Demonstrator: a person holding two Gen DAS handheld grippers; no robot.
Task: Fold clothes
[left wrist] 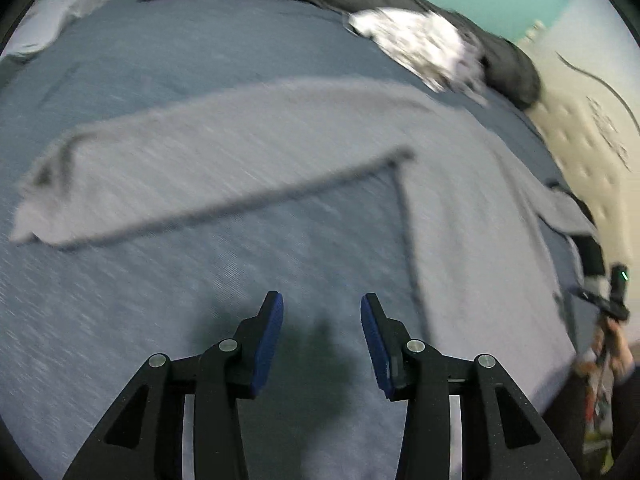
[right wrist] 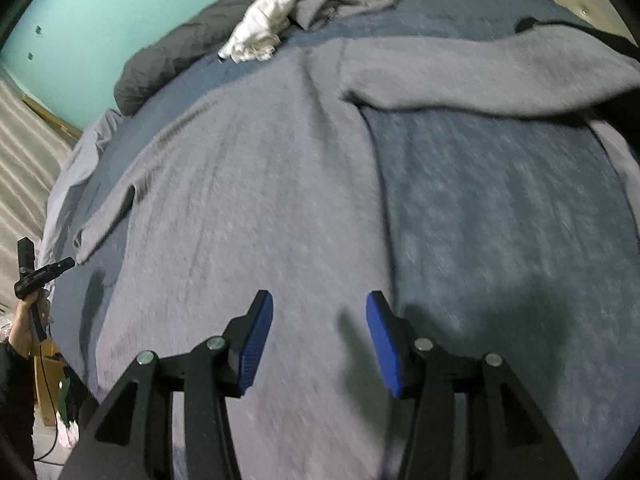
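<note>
A blue-sheeted bed (right wrist: 500, 220) carries a spread grey sweater (right wrist: 248, 200), with white clothing (right wrist: 264, 28) and a dark duvet (right wrist: 168, 64) along its far edge.

I see the grey sweater (right wrist: 248, 184) spread flat on the blue bedsheet, its knit soft and slightly fuzzy, the body running down towards my right camera. One long sleeve (right wrist: 480, 76) is folded across the top, lying sideways over the sheet; from my left camera the same sleeve (left wrist: 224, 160) shows as a long pale band, blurred. A crumpled white garment (right wrist: 264, 16) sits beyond it near the far edge, apart from the sweater.
</note>
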